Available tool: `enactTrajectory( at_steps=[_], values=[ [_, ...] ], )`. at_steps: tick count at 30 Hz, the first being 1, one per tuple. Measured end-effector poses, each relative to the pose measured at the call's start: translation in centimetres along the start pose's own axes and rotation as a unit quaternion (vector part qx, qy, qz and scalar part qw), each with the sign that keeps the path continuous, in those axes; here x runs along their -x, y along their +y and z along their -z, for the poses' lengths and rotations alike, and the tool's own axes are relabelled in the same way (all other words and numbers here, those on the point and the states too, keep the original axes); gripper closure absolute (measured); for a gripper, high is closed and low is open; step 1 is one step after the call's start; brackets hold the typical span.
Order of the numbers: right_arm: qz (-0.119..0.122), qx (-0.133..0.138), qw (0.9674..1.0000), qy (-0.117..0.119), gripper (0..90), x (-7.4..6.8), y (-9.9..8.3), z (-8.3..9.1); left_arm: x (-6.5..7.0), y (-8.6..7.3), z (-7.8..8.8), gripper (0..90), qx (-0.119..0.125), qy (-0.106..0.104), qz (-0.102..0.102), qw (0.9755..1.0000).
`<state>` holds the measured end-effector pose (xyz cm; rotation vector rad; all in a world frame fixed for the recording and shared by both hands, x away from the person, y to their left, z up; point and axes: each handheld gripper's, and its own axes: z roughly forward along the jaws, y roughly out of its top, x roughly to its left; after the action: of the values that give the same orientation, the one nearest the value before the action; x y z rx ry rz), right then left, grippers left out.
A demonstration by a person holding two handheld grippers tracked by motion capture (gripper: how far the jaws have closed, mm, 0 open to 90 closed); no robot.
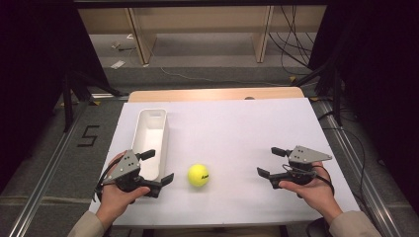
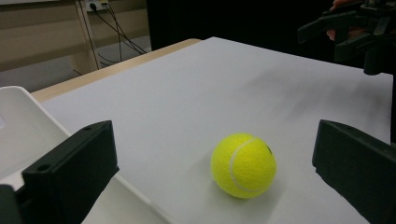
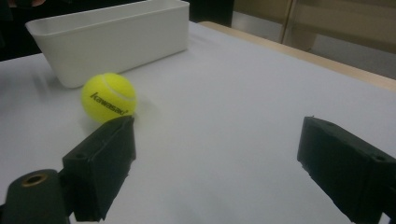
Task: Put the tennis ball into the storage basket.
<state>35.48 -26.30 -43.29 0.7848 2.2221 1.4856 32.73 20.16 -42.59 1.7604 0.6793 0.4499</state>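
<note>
High view: tennis ball [image 1: 198, 175] not yet grasped, work barely begun.
Ball lies on the tabletop [image 1: 237, 133] beside the white bin [image 1: 150, 140]; left hand-held gripper [image 1: 157, 168] and right hand-held gripper [image 1: 271, 162] are both released, empty.

Beige sleeves [image 1: 346, 223]; each black tool [image 1: 269, 161] carries a grey three-cornered plate and cable.

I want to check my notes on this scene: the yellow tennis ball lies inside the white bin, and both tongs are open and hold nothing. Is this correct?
Not quite. The tennis ball is not inside the white bin; it lies on the white table beside the bin, as the high view shows. The rest holds: the left tongs and the right tongs are open and hold nothing.
</note>
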Motion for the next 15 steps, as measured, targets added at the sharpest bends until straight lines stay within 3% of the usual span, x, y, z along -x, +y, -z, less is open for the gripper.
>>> enactTrajectory(
  at_steps=[15],
  values=[
    [0.016, -0.011, 0.9993, 0.031, 8.0, -1.5, 1.0, -2.7, 0.0, 0.0, 0.0, 0.0, 0.0, -0.001, -0.001, 1.0]
  ],
)
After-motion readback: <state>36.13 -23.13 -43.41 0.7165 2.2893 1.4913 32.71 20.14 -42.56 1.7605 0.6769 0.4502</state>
